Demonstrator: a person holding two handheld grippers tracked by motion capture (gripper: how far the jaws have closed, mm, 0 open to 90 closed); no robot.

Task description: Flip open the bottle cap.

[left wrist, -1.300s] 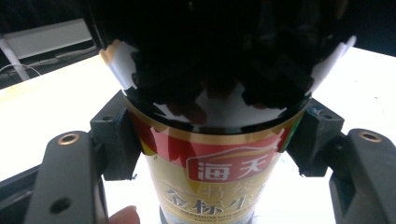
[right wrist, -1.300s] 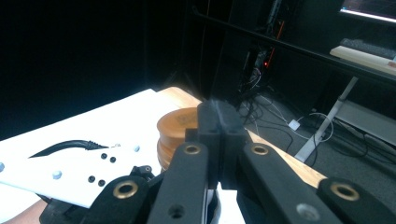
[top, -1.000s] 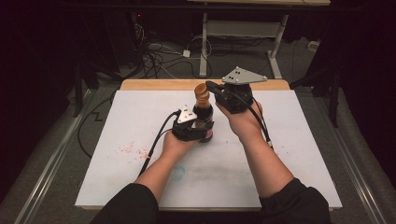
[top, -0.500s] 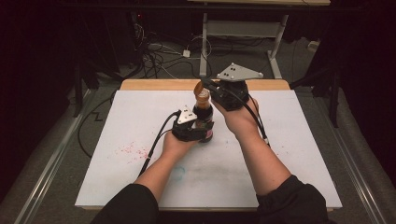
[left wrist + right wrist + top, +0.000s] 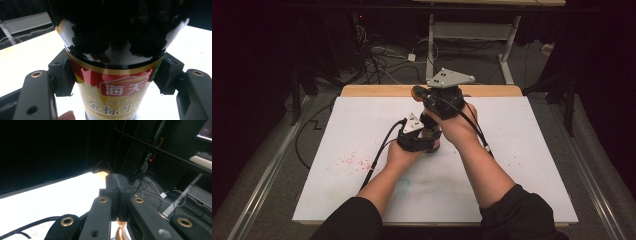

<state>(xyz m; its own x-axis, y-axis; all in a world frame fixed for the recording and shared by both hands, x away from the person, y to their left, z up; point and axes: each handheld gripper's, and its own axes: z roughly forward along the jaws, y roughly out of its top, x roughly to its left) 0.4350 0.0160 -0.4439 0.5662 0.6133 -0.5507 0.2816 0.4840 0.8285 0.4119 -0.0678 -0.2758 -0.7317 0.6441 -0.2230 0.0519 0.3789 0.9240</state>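
Note:
A dark sauce bottle [image 5: 115,92] with a red and gold label stands on the white mat, and my left gripper [image 5: 115,72] is shut on its body, one pad on each side. In the high view this left gripper [image 5: 424,142] sits mid-table with the bottle [image 5: 435,145] mostly hidden behind it. My right gripper [image 5: 418,92] hovers above the bottle's top, jaws shut with pads touching each other. In the right gripper view its jaws [image 5: 117,185] point over the table's far edge. A bit of the orange cap [image 5: 119,231] shows beneath them.
The white mat [image 5: 537,150] covers a wooden table [image 5: 372,90]. A red speckled stain [image 5: 354,161] lies at front left. Behind the table, cables [image 5: 382,55] lie on the floor beside a white desk frame [image 5: 472,30].
My right gripper has shifted left and slightly up, over the bottle's top, now covering the tan cap in the high view. The left gripper and bottle stayed put.

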